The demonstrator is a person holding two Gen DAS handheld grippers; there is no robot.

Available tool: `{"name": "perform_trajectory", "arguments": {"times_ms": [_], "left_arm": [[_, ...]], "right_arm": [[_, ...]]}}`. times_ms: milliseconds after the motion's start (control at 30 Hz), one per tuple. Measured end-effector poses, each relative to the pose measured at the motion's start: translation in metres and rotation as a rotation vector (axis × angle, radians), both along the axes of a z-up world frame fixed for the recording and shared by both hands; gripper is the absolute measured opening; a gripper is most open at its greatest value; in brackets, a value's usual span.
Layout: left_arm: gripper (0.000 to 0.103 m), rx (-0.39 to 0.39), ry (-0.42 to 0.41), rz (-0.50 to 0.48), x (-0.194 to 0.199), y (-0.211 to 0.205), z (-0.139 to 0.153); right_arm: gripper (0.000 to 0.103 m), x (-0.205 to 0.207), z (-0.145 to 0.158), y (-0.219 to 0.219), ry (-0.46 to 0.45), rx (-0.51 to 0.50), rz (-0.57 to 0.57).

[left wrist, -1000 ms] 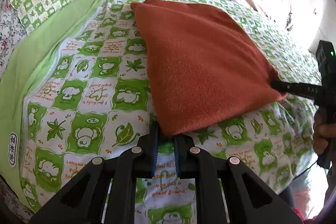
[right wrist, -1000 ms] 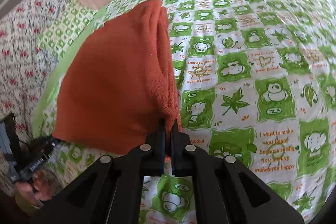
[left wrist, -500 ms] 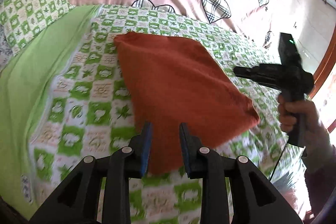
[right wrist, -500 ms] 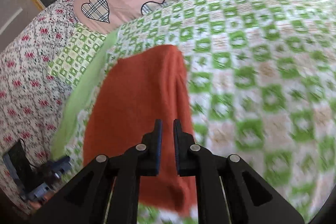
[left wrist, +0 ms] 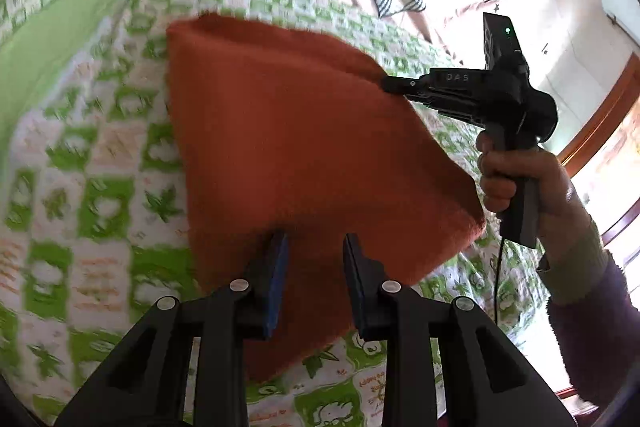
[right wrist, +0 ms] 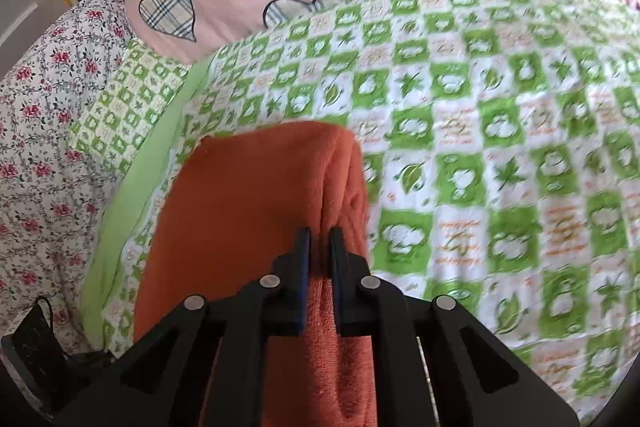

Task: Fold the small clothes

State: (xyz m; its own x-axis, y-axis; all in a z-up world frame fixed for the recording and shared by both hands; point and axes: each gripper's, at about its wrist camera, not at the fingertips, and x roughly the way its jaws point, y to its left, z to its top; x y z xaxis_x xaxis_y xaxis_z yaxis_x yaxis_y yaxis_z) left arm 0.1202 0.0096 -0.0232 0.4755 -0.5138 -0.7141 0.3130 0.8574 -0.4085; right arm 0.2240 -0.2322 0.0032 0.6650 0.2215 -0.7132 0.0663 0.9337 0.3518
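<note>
Cloth (left wrist: 304,131), orange, already doubled, lies flat on bed (right wrist: 480,107), just ahead of and under both tongs. 1 s ago each tongs pinched a near corner; both have since let go. L tongs (left wrist: 315,241) are now released, jaws apart over the near edge, gripping nothing. R tongs (right wrist: 319,233) shifted further along the cloth's thick side & are closing again, that fold between the jaws, pads seemingly pressing it. Prob. 1 fold done, R regrasping for the next; L needs a regrip too.
</note>
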Motion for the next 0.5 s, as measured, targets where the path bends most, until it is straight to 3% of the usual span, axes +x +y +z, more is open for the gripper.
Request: {"name": "perform_trajectory", "arguments": {"times_ms": [167, 333, 433, 500], "left_arm": [[0.027, -0.012, -0.001, 0.023, -0.002, -0.004, -0.008], [0.028, 0.017, -0.014, 0.031, -0.005, -0.008, -0.008], [0.028, 0.022, -0.020, 0.036, -0.006, -0.009, -0.008], [0.028, 0.017, -0.015, 0.038, -0.006, -0.008, -0.008]], "right_arm": [[0.010, 0.002, -0.026, -0.009, 0.019, 0.001, -0.031], [0.014, -0.027, 0.003, -0.010, -0.008, 0.034, -0.110], [0.014, -0.063, 0.025, 0.014, -0.096, 0.059, -0.024], [0.015, -0.078, 0.023, 0.030, -0.087, 0.034, 0.027]]}}
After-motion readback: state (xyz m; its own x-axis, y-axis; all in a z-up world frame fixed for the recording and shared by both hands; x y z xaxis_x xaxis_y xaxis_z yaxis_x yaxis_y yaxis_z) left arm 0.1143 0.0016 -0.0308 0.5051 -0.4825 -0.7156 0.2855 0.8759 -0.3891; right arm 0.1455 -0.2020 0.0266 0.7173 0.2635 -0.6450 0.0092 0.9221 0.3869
